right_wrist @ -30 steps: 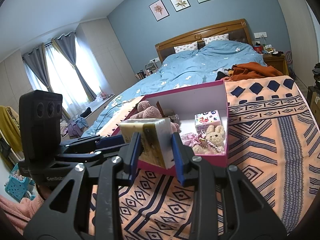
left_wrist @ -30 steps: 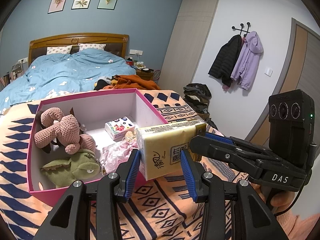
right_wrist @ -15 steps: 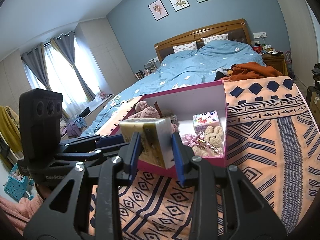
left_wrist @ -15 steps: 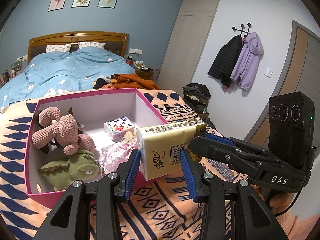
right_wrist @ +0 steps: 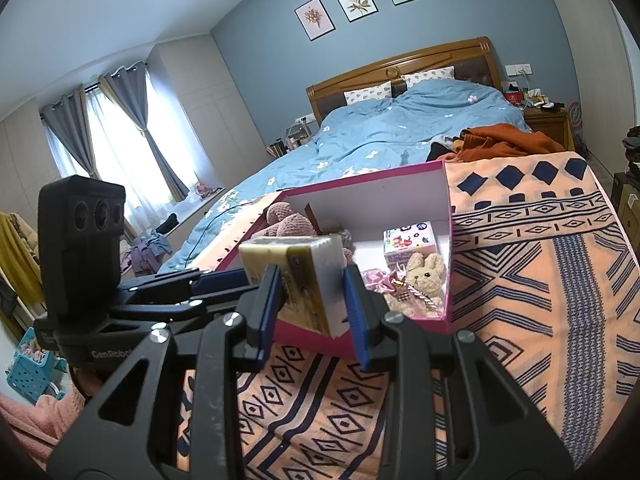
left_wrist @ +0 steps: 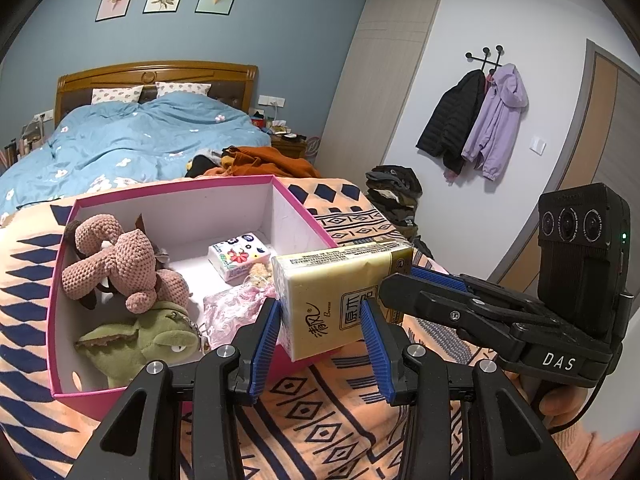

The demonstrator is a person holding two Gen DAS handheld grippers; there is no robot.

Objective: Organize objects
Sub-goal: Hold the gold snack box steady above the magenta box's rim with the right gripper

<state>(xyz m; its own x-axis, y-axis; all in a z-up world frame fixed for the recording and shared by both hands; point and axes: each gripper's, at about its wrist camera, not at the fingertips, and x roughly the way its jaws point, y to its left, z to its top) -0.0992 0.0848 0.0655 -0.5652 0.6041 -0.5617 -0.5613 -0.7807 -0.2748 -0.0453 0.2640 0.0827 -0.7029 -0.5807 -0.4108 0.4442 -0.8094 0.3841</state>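
Observation:
A yellow tissue pack (left_wrist: 340,296) is held in the air by both grippers just in front of the near right corner of a pink box (left_wrist: 304,208). My left gripper (left_wrist: 320,332) is shut on one end of the pack. My right gripper (right_wrist: 310,300) is shut on the other end (right_wrist: 296,272). The box (right_wrist: 448,240) lies on a patterned orange blanket (right_wrist: 540,300) and holds a pink crocheted toy (left_wrist: 116,260), a green plush (left_wrist: 136,340), a small flowered tissue pack (left_wrist: 238,254), a beige bunny (right_wrist: 424,280) and pink fabric (left_wrist: 228,312).
Behind the box is a bed with a blue duvet (left_wrist: 120,140) and an orange garment (left_wrist: 264,160). Coats (left_wrist: 476,120) hang on the right wall above piled clothes (left_wrist: 394,192). A window with curtains (right_wrist: 116,140) and a blue basket (right_wrist: 28,368) are on the left.
Both grippers, with the tissue pack between them, have moved slightly closer to the box; the grip is unchanged.

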